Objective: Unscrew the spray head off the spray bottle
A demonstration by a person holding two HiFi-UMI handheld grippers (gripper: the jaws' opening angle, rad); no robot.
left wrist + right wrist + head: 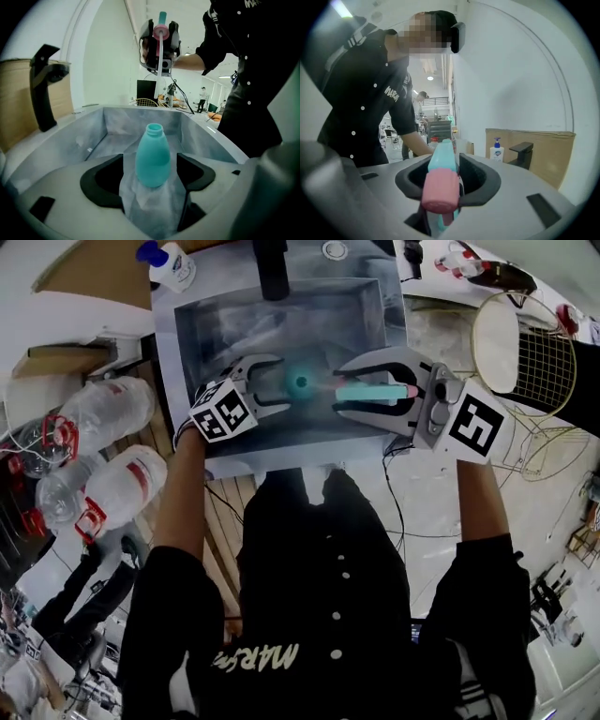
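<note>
Teal plastic is in both of your grippers' reach: the spray bottle (153, 159) stands upright in the grey marbled basin (216, 324), and its neck is open with nothing screwed on. Your left gripper (286, 387) points down into the basin with its jaws apart on either side of the bottle. In the left gripper view a sliver of basin shows between the bottle and each black pad, so the jaws do not press on it. From the head view you see the bottle's neck from above as a small teal ring just past the tips of those jaws.

Your right gripper (339, 390) has its jaws closed on the spray head (370, 392), which is off the bottle. The head lies lengthwise between the pads. In the right gripper view its pink end faces the camera and the teal body runs away from it. In the left gripper view you hold this gripper high above the basin, well clear of the bottle, and the thin dip tube (159, 56) hangs straight down from the pink collar.

A black tap (44, 89) rises at the far side of the basin, with brown cardboard behind it. A soap pump bottle (497, 152) stands on the counter beside the tap. Off to your left lie several large clear bottles (117, 404) with red caps.
</note>
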